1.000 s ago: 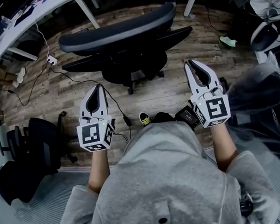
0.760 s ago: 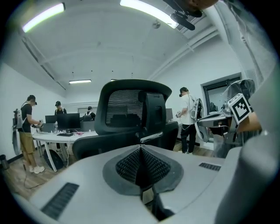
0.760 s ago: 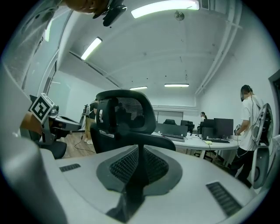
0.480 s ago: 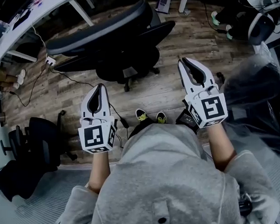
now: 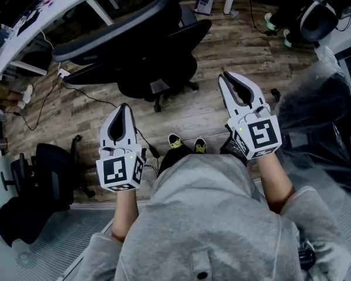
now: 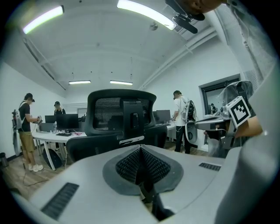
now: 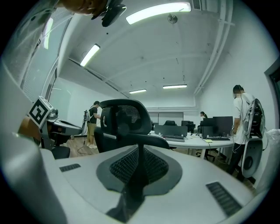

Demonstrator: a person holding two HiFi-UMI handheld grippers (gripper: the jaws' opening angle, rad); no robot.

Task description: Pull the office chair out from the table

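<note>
Head view, looking steeply down. The black mesh-backed office chair (image 5: pixel 150 53) stands on the brown wood-plank floor (image 5: pixel 227 48), just beside the edge of the white table (image 5: pixel 71 5) at upper left and well apart from both grippers. Its wheeled base is largely hidden beneath the seat, with only a few legs showing. Most of the table is cut off by the frame's top and left edges, and the dark items on it cannot be identified.

The left gripper (image 5: pixel 124 112) and right gripper (image 5: pixel 224 79), both white with marker cubes, are held level above the floor. The person's grey sweatshirt (image 5: pixel 206 227) fills the lower frame and hides the legs, leaving only two shoe tips (image 5: pixel 184 143) visible.

Left gripper view: the jaws (image 6: pixel 140 151) are pressed together on nothing, and the chair's backrest (image 6: pixel 122 118) rises beyond them, its seat and base masked by the gripper body.

Right gripper view: the jaws (image 7: pixel 139 151) likewise meet with nothing between them, and the chair (image 7: pixel 127 118) appears beyond them, again hidden below the armrests. Distant standing people are too small to describe.
</note>
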